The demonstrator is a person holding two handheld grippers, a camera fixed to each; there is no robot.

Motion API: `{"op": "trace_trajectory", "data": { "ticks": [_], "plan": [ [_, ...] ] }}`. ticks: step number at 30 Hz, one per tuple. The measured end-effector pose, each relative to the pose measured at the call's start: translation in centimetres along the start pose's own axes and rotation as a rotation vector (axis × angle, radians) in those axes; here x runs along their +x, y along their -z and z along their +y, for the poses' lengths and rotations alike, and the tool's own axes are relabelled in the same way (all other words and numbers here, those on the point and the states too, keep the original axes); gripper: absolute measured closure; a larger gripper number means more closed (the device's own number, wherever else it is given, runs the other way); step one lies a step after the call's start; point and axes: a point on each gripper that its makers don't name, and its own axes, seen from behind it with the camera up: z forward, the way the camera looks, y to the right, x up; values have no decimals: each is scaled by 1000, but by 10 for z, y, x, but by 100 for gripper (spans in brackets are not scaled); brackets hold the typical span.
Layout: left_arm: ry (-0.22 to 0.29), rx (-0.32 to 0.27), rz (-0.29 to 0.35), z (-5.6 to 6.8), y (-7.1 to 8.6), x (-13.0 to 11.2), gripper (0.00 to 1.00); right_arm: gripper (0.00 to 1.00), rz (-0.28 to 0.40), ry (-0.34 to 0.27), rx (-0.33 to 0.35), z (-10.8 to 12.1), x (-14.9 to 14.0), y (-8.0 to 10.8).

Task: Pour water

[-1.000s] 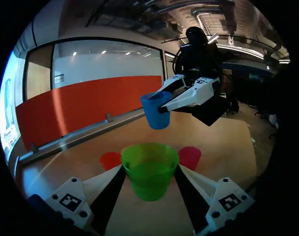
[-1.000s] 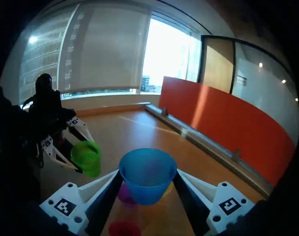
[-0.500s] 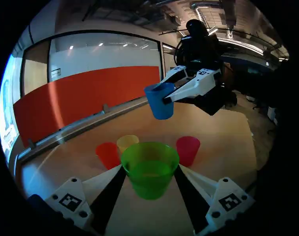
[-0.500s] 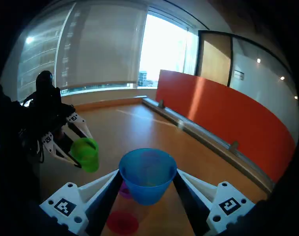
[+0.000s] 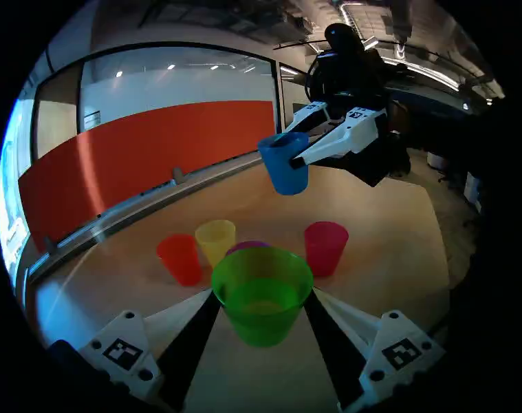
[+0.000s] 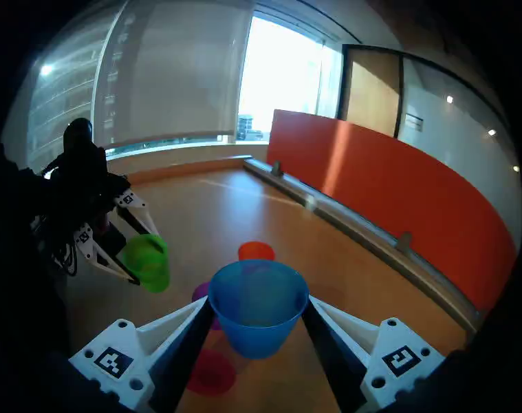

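Left gripper view puts the left gripper [image 5: 262,297] closed to about a cup's width on a green translucent plastic cup [image 5: 262,310]. One dark-lined finger presses each side of its wall just under the rim. The cup sits upright between the fingertips, held above the wooden table [image 5: 391,234]. Whether it has water in it I cannot tell. Farther off and higher, the right gripper [image 5: 294,147] clamps a blue plastic cup [image 5: 284,165] in the same way, mouth up and leaning slightly. That cup is well above the tabletop and apart from the green one.

Right gripper view looks down into the blue plastic cup [image 6: 258,323], which is pinched at both sides by the right gripper [image 6: 258,313]. The left gripper [image 6: 138,256] is off to one side with the green translucent plastic cup [image 6: 148,263] in its fingers.

There are two grippers and six cups in all: two held, four standing on the table. The standing ones are a red plastic cup [image 5: 180,259], a yellow plastic cup [image 5: 215,241], a purple plastic cup [image 5: 247,244] mostly hidden behind the green rim, and a pink plastic cup [image 5: 325,248]. They form a loose cluster on the table beyond the green cup. An orange wall panel [image 5: 144,151] runs along the table's far edge.
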Motion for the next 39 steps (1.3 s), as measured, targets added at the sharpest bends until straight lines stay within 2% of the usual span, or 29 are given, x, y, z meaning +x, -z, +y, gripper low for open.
{"op": "trace_trajectory", "data": {
  "ticks": [22, 39],
  "plan": [
    [28, -32, -68, 13, -16, -34, 16, 10, -56, -33, -25, 12, -44, 7],
    [55, -48, -108, 18, -25, -57, 16, 10, -82, -34, -35, 18, -64, 8]
  ]
}}
